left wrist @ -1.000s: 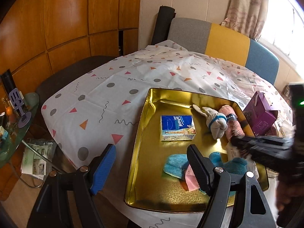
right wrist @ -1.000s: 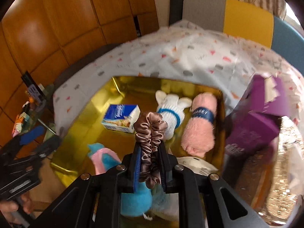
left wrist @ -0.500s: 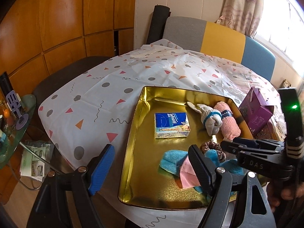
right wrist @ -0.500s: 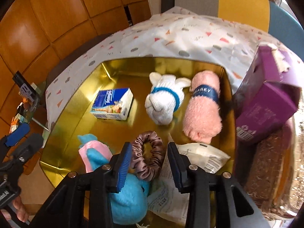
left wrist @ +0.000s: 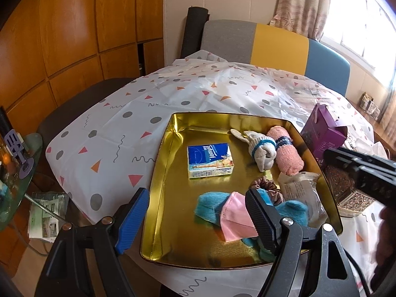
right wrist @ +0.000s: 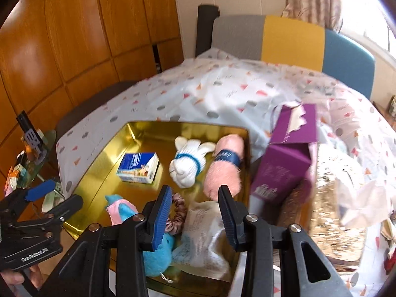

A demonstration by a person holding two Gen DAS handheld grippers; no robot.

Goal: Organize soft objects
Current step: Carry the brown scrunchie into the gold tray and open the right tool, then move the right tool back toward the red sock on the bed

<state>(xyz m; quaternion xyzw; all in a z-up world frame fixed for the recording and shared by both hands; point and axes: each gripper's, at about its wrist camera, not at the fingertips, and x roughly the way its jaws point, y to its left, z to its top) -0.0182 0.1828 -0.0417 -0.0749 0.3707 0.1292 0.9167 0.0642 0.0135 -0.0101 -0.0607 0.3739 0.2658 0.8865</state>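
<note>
A gold tray [left wrist: 163, 173] [right wrist: 104, 158] on the patterned tablecloth holds the soft things. A brown scrunchie [left wrist: 263, 184] [right wrist: 178, 209] lies loose in it beside a blue plush [left wrist: 210, 203] [right wrist: 158, 250] and a pink mask [left wrist: 235, 220]. Further back lie a white sock bundle [left wrist: 262, 148] [right wrist: 188, 168] and a pink towel roll [left wrist: 288, 156] [right wrist: 224, 173]. My right gripper [right wrist: 195, 212] hangs open above the tray's near right corner, nothing between its fingers. My left gripper [left wrist: 198, 212] stands wide open and empty over the tray's near edge.
A blue tissue pack [left wrist: 209, 159] and a crinkled plastic packet [left wrist: 300, 193] also lie in the tray. A purple box [right wrist: 284, 168] and an ornate golden box [right wrist: 334, 210] stand right of it. A glass side table [left wrist: 14, 173] is at the left; a sofa lies beyond.
The right gripper opened and let the brown scrunchie drop into the tray, then drew back and up to the right. The left gripper has barely moved.
</note>
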